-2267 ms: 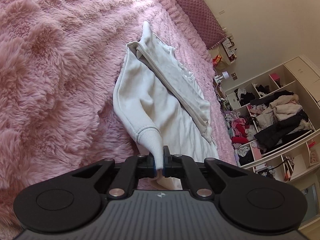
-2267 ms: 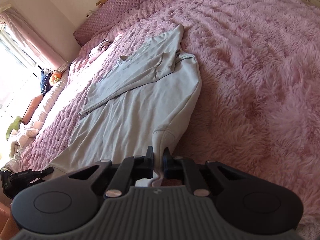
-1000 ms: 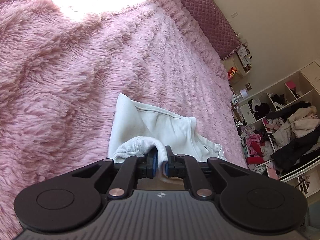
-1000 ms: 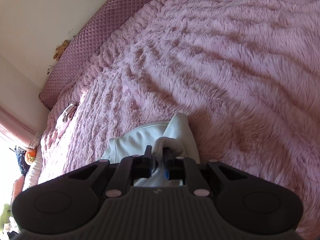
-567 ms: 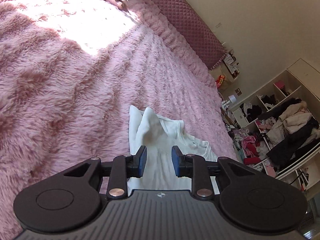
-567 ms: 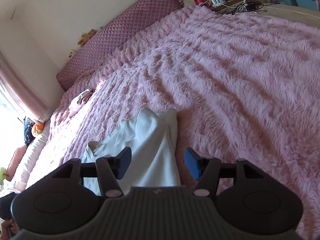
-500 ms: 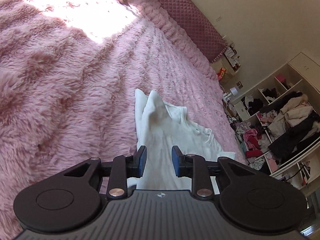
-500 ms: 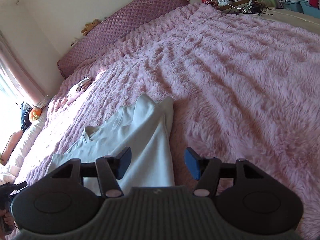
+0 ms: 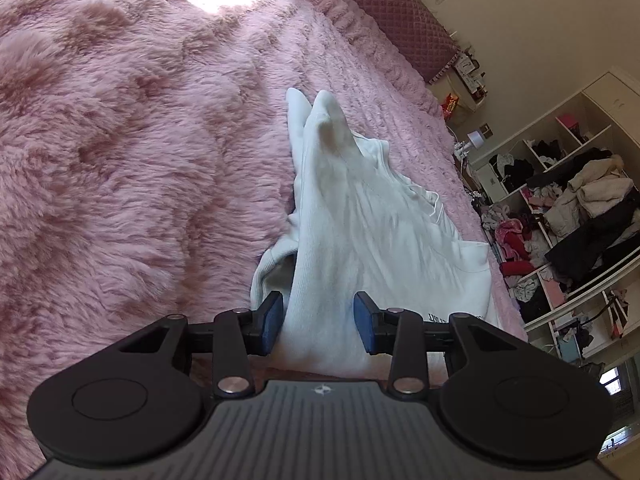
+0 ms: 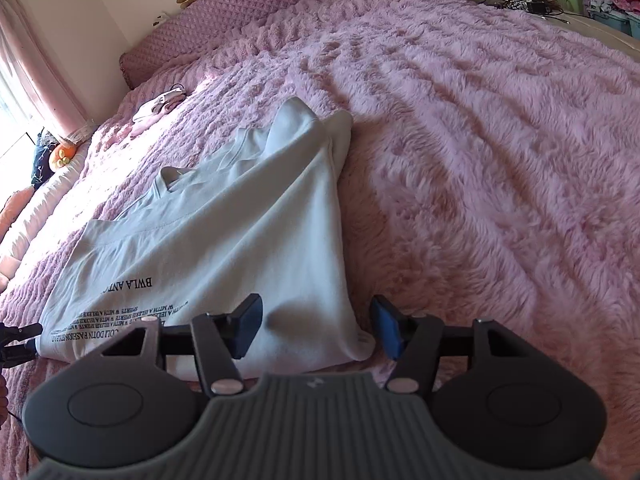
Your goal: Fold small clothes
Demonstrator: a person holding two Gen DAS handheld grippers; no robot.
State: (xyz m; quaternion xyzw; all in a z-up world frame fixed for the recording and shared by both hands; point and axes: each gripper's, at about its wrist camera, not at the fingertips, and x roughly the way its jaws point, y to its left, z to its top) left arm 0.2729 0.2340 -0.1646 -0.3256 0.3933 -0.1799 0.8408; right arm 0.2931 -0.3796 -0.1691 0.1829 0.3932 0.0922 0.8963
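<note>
A white sweatshirt [image 9: 360, 224] lies folded on the pink furry blanket [image 9: 120, 160], its two sleeve ends side by side at the far end. My left gripper [image 9: 319, 324] hangs over its near edge with jaws opening; cloth shows between the blue pads [image 9: 273, 322], which do not press on it. In the right wrist view the sweatshirt [image 10: 248, 232] shows black printed lettering near its hem. My right gripper [image 10: 318, 330] stands open over the near right corner, and its pads [image 10: 386, 332] are clear of the cloth.
A quilted purple headboard cushion [image 10: 256, 4] runs along the far side of the bed. A small pink garment [image 10: 160, 106] lies near it. Open shelves stuffed with clothes [image 9: 580, 208] stand beyond the bed's right side, with a nightstand and lamp [image 9: 474, 136].
Both grippers let go of the white cloth they held a second ago and opened. They drew back toward me, so more of the folded sweatshirt shows. The left jaws have spread wider.
</note>
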